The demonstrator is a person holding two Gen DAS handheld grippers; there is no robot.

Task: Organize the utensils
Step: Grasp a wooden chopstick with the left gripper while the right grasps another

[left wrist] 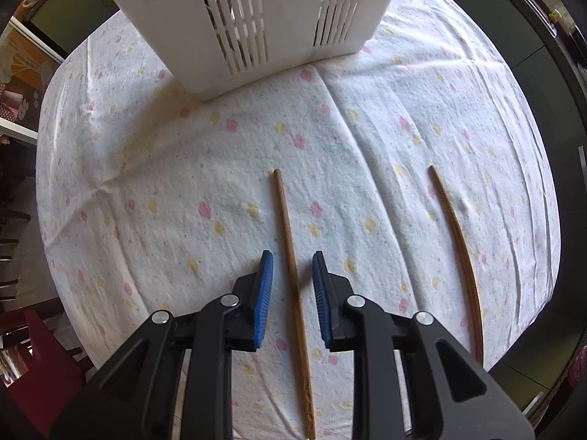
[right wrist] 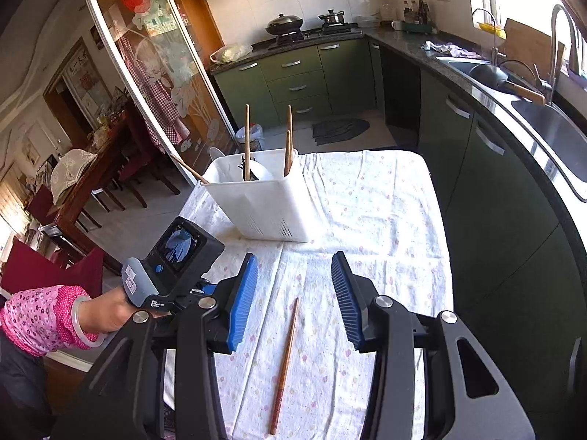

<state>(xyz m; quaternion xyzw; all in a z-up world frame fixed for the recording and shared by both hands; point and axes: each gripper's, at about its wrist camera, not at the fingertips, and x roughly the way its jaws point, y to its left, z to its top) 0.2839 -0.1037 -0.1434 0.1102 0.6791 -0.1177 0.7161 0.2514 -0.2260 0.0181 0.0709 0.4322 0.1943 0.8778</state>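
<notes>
A white slotted utensil holder (left wrist: pixel 242 18) stands on the flowered tablecloth (left wrist: pixel 183 183); in the right wrist view the holder (right wrist: pixel 264 205) has several chopsticks (right wrist: pixel 247 143) standing in it. Two wooden chopsticks lie on the cloth. My left gripper (left wrist: pixel 291 267) is open, low over the cloth, its blue pads either side of one chopstick (left wrist: pixel 290 256) without touching it. The second chopstick (left wrist: pixel 460 253) lies to the right. My right gripper (right wrist: pixel 295 275) is open and empty, held above a chopstick (right wrist: pixel 286 359) lying on the cloth.
The left gripper's body and the hand in a pink sleeve (right wrist: pixel 47 319) show at the left of the right wrist view. Green kitchen cabinets (right wrist: pixel 506 190) and a sink (right wrist: pixel 550 124) run along the table's right side. A dining table with chairs (right wrist: pixel 84 190) stands to the left.
</notes>
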